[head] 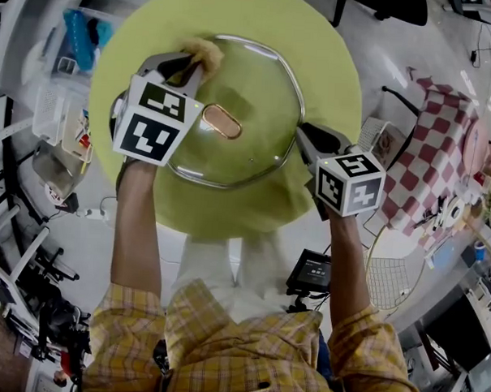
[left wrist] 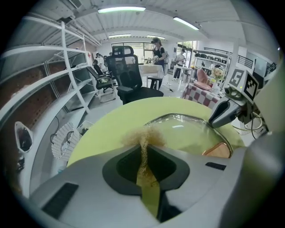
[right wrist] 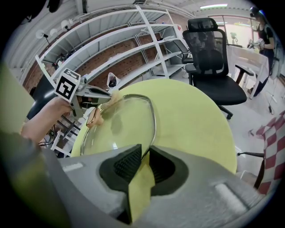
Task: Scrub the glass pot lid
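Pinching tan scrubber (head: 205, 51) in left gripper (head: 193, 67) against glass pot lid (head: 258, 94) rim, clamping lid's opposite edge with right gripper (head: 302, 136), on yellow-green table (head: 317, 40).

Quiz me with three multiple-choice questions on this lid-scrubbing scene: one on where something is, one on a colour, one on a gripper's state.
1. Where is the glass pot lid?
A. on an office chair
B. over the round green table
C. on a shelf
2. What colour is the lid's handle?
A. copper
B. blue
C. black
3. The right gripper is:
A. open and empty
B. shut on the lid's rim
C. shut on a cloth

Answers: B, the table surrounds it in the head view; A, it shines copper; B, its jaws pinch the rim, while the left gripper holds the tan scrubber.
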